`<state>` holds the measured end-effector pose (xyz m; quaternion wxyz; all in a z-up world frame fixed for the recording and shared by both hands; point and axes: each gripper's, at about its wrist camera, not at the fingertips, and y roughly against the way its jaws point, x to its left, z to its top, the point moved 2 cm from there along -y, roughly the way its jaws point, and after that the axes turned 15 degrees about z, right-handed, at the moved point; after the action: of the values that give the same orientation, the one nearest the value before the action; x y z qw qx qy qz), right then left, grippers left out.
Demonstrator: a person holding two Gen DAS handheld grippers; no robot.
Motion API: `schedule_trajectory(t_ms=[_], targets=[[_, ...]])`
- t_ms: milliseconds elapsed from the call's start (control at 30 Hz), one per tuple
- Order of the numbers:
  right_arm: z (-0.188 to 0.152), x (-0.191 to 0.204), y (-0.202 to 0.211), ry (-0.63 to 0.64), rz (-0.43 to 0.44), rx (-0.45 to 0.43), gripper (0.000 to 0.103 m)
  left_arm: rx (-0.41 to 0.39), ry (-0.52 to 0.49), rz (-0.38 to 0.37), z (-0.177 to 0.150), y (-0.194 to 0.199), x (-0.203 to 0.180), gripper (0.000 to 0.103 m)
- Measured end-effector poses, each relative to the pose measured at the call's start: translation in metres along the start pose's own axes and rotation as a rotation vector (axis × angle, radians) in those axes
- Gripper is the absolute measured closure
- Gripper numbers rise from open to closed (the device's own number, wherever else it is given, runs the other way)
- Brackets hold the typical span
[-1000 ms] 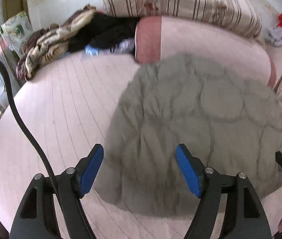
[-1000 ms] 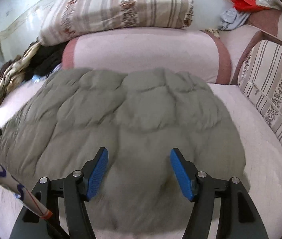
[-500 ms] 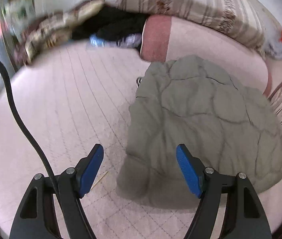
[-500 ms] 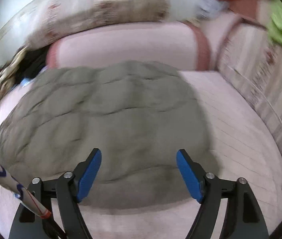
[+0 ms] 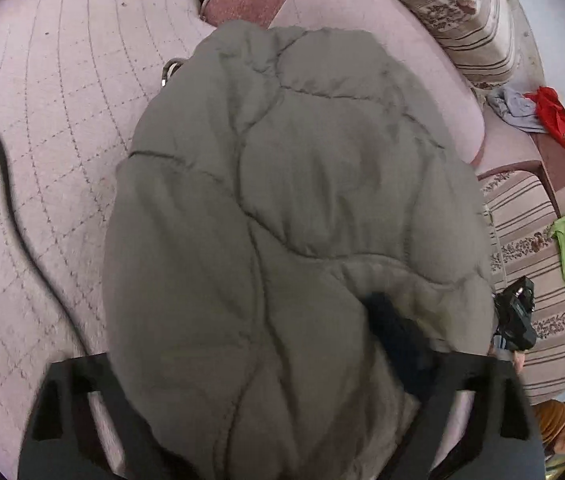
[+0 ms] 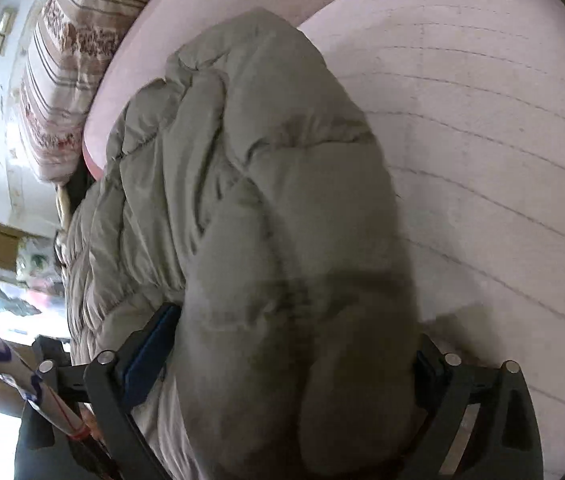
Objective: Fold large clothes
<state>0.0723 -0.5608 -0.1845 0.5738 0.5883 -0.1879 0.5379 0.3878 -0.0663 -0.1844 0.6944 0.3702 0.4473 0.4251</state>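
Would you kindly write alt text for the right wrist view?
A puffy grey quilted jacket lies on a pale pink cushion, its near end bulging between the wide-set fingers of the right gripper. A striped pillow sits at the far left.

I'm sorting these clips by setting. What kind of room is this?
Most likely a lived-in living room or bedroom: a quilted pink sofa or bed with striped floral cushions, loose clothes piled along its edge, and a padded grey jacket spread on it.
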Motion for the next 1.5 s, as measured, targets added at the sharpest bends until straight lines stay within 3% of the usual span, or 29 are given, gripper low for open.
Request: schedule_trajectory(t_ms=[67, 133, 233, 300, 333, 367, 467, 633, 700, 800, 900, 1033, 1200, 1400, 1500], targets=[[0.000, 0.001, 0.006, -0.028, 0.051, 0.001, 0.036, -0.021, -0.035, 0.025, -0.008, 0.014, -0.005, 0.040], [-0.015, 0.016, 0.023, 0.006, 0.096, 0.006, 0.047, -0.037, -0.072, 0.061, -0.023, 0.033, -0.008, 0.047], [-0.037, 0.024, 0.037, 0.045, 0.089, 0.015, 0.049, -0.034, -0.079, 0.118, -0.035, 0.039, -0.005, 0.043], [-0.043, 0.023, 0.035, 0.062, -0.013, 0.000, 0.034, -0.051, -0.071, 0.151, -0.032, 0.037, -0.005, 0.037], [-0.045, 0.022, 0.036, 0.072, -0.115, -0.048, 0.023, -0.068, -0.066, 0.162, -0.029, 0.037, -0.007, 0.036], [-0.047, 0.024, 0.039, 0.078, -0.160, -0.086, 0.019, -0.079, -0.064, 0.180, -0.026, 0.036, -0.006, 0.036], [-0.057, 0.047, 0.060, 0.115, -0.283, -0.222, 0.020, -0.112, -0.070, 0.227, -0.029, 0.044, -0.012, 0.036], [-0.106, 0.102, 0.111, 0.368, -0.530, -0.354, 0.019, -0.162, -0.068, 0.233, -0.045, 0.062, -0.006, 0.036], [-0.114, 0.101, 0.128, 0.412, -0.629, -0.396, 0.015, -0.158, -0.047, 0.222, -0.052, 0.062, 0.001, 0.036], [-0.110, 0.069, 0.146, 0.350, -0.716, -0.369, 0.014, -0.160, -0.030, 0.216, -0.062, 0.069, 0.008, 0.036], [-0.121, 0.053, 0.159, 0.291, -0.665, -0.375, 0.015, -0.175, -0.029, 0.201, -0.068, 0.078, 0.010, 0.036], [-0.154, 0.054, 0.148, 0.340, -0.632, -0.343, 0.015, -0.167, 0.005, 0.204, -0.043, 0.075, 0.012, 0.036], [-0.179, 0.084, 0.111, 0.444, -0.611, -0.300, 0.015, -0.172, -0.009, 0.386, -0.017, 0.044, 0.012, 0.035], [-0.178, 0.107, 0.075, 0.514, -0.593, -0.266, 0.015, -0.232, 0.020, 0.434, -0.008, 0.041, 0.011, 0.031], [-0.171, 0.112, 0.053, 0.544, -0.592, -0.253, 0.015, -0.331, 0.030, 0.468, -0.015, 0.069, 0.010, 0.032]])
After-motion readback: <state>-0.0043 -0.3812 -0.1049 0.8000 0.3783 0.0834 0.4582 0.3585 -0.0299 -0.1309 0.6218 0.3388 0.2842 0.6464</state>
